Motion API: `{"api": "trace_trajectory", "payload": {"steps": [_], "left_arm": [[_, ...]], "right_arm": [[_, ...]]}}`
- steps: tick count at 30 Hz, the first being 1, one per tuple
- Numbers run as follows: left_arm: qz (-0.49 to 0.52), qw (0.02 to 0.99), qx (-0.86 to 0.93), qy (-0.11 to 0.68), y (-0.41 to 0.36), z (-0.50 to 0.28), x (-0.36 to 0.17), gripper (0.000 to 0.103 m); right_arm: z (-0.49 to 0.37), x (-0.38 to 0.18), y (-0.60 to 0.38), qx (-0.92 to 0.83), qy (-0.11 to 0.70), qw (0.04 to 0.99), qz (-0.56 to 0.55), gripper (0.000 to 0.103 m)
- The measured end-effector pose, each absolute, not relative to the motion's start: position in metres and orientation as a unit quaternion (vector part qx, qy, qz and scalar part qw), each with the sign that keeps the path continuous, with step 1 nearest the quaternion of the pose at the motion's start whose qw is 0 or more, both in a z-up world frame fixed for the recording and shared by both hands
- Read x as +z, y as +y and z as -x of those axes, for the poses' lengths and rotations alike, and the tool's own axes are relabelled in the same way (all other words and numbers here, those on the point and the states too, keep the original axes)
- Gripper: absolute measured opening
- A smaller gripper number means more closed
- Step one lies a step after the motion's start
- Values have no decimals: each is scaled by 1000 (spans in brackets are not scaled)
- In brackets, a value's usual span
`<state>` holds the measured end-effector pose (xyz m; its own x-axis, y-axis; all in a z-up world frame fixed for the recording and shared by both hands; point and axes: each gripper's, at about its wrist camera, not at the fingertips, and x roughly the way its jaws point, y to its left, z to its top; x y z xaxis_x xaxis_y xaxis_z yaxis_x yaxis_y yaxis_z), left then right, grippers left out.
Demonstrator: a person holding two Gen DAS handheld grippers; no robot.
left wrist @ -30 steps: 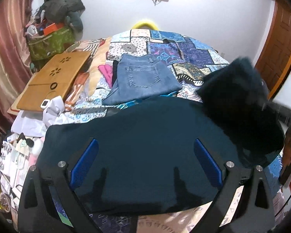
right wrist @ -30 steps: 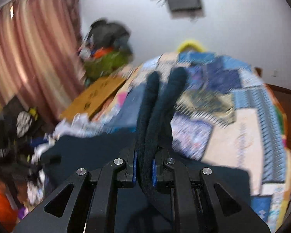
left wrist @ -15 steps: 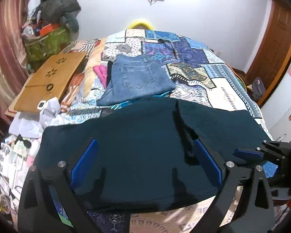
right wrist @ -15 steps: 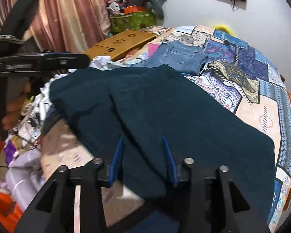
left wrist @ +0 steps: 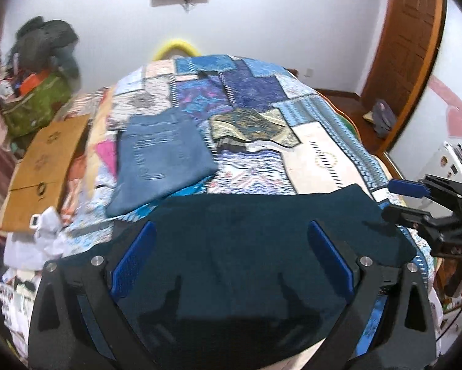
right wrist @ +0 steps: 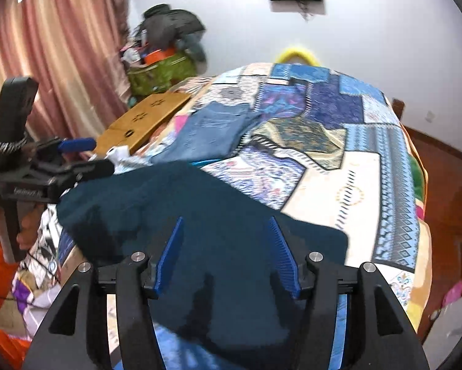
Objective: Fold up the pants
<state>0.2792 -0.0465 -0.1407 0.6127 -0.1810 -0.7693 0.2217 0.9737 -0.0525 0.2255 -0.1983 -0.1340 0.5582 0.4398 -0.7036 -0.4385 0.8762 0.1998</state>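
Dark teal pants (left wrist: 246, 240) lie folded flat across the near end of the bed; they also show in the right wrist view (right wrist: 206, 215). My left gripper (left wrist: 231, 256) is open and empty, hovering over the pants' middle. My right gripper (right wrist: 226, 252) is open and empty above the pants' right part. It shows at the pants' right edge in the left wrist view (left wrist: 406, 197). The left gripper shows at the pants' left edge in the right wrist view (right wrist: 79, 157).
Folded blue jeans (left wrist: 160, 157) lie on the patchwork bedspread (left wrist: 317, 154) behind the teal pants. A wooden lap tray (left wrist: 42, 166) and white cloth (left wrist: 46, 231) sit at the bed's left. Bags pile in the far left corner (left wrist: 36, 92). A door (left wrist: 406, 49) is at the right.
My right gripper let go of the teal pant fold it carried and laid it over the pants, then opened and drew back to the right. The left gripper stayed open.
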Motion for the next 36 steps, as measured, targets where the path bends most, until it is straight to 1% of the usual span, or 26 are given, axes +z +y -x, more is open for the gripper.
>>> {"api": "trace_trajectory", "payload": {"steps": [4,9,12,15,20,25,29,32,36], "left_arm": [[-34,878,-129,459,-68,-305,-160,100],[-55,843,-133,518,-85,-325,-206,100],[-74,831,-122,538,-85,-324,-227,100],[-67,821,-129,551,-78,-318,-246,101],[-48,829,-132,542,-63,-301,-243,101],[-57,845,-119,519,-54,-278,-234,101],[-56,856,-101,503,-44,-261,-227,101],[-52,866,-84,491,-34,-248,-218,100],[-37,883,-60,464,-13,-233,-200,100]], "right_arm": [[-251,-157,-212,239,445,863,-30,53],[-264,-202,-217,222,515,827,-29,53],[-256,-222,-220,223,533,816,-22,53],[-242,-228,-226,224,523,822,-20,55],[-219,-226,-235,211,512,833,-25,57],[-198,-219,-241,198,501,842,-25,57],[-186,-212,-243,182,492,851,-19,60],[-180,-205,-242,170,485,857,-13,63],[-177,-192,-240,164,471,867,-11,64]]}}
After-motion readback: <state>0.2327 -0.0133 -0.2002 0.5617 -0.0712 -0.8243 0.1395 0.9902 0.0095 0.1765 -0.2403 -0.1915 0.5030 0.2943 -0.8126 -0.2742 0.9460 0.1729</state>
